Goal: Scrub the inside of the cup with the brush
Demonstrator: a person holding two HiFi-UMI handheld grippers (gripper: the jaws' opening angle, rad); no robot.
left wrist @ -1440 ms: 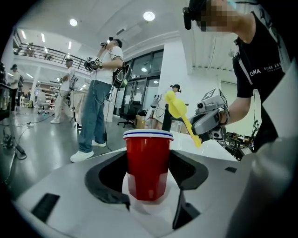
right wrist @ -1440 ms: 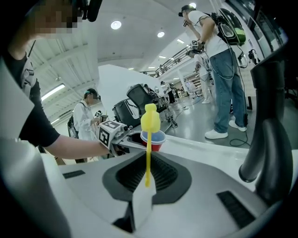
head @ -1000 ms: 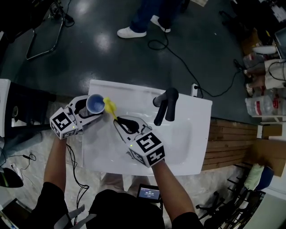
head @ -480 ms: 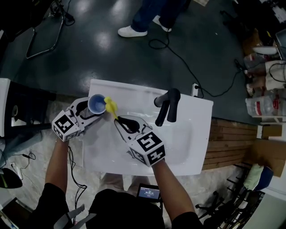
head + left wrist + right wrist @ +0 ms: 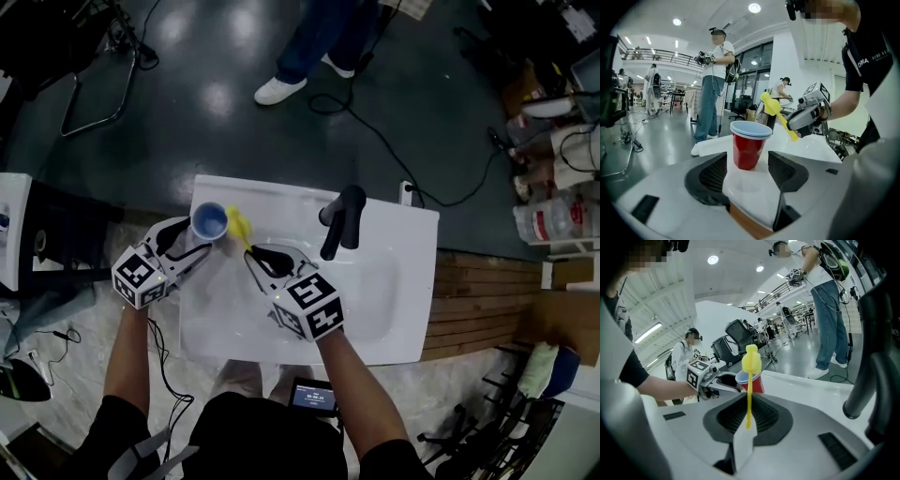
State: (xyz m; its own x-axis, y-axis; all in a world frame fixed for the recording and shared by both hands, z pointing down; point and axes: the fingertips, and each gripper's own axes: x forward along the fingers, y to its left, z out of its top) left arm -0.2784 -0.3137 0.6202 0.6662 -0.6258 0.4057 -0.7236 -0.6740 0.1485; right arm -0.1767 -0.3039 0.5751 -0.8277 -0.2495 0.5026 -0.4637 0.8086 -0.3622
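As the left gripper [image 5: 190, 242] has just narrowed its jaws around the cup [image 5: 750, 143] without pinching it, the right gripper [image 5: 265, 262] clamps the brush [image 5: 751, 362] outside the rim; scrubbing waits.

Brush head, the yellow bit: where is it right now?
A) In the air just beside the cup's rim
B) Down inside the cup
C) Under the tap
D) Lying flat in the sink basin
A: the brush, held by the right gripper, has its head outside the cup, next to the rim.
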